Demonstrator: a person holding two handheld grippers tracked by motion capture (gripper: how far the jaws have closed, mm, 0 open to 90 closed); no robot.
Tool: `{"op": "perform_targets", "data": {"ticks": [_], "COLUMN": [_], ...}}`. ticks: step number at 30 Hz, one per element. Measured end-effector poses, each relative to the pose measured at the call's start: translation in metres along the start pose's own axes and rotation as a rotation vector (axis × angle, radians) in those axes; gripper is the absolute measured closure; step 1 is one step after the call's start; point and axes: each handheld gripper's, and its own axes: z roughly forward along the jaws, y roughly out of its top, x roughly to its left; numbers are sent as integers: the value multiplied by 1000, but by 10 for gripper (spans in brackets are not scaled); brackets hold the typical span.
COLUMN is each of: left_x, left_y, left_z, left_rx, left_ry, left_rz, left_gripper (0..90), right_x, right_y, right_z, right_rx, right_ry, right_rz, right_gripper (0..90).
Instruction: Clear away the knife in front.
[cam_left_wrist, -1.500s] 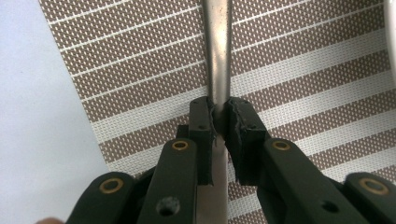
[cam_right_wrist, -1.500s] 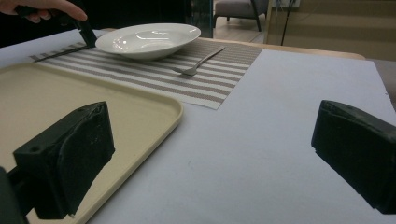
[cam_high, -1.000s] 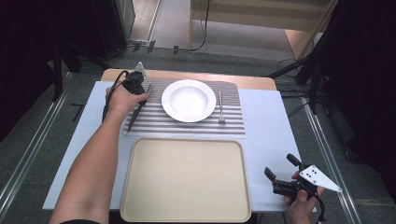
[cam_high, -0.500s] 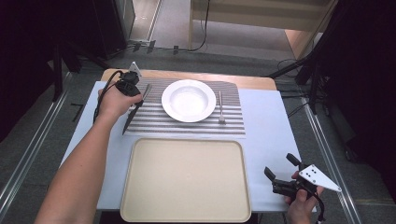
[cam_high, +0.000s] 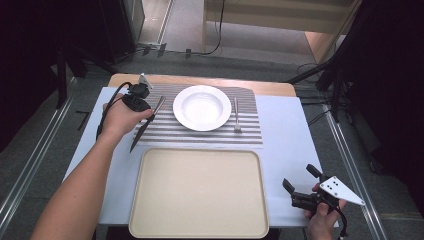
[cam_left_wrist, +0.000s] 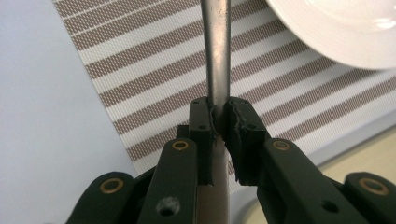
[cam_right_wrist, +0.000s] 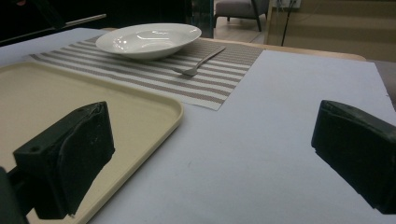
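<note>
Viewing from the high view, I see my left gripper (cam_high: 141, 114) holding a knife (cam_high: 146, 124) over the left edge of the striped placemat (cam_high: 200, 134), left of the white bowl (cam_high: 202, 107), while my right gripper (cam_high: 303, 186) sits well right of the placemat, jaws spread. In the left gripper view, the pads (cam_left_wrist: 203, 122) are clamped on the knife (cam_left_wrist: 216, 51) above the placemat (cam_left_wrist: 140, 70). In the right gripper view, the jaws stand apart with nothing between them, short of the placemat (cam_right_wrist: 205, 81), fork (cam_right_wrist: 198, 63) and tray (cam_right_wrist: 70, 93).

Your left hand (cam_high: 120, 117) hides part of the knife (cam_high: 146, 122); in the left gripper view the knife's far end and the plate (cam_left_wrist: 345, 28) are cut off.
</note>
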Motion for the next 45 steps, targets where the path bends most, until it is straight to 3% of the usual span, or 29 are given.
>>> {"op": "perform_targets", "data": {"ticks": [2,10,14,26,33,38,45], "left_x": [-4,-13,-21,-37,-53,-66,-81], "left_y": [-3,-17,-28,-57,-73,-84,-103], "left_z": [-1,-4,-1,3,-5,-3,4], "left_rx": [4,-4,9,13,-8,-9,-13], "left_ry": [11,-22,-17,-39,-50,-35,-72], "left_rz": [15,31,65,73,95,107,115], "left_gripper": [800,799,799,799,799,799,798], "right_x": [0,0,0,1,2,2,2], "right_y": [0,0,0,0,0,0,0], "right_z": [0,0,1,1,1,1,1], "right_rx": [2,3,4,7,8,10,11], "right_ry": [0,1,0,2,1,1,0], "right_rz": [1,-3,-4,-12,-10,-13,-14], "right_gripper": [0,0,0,0,0,0,0]}}
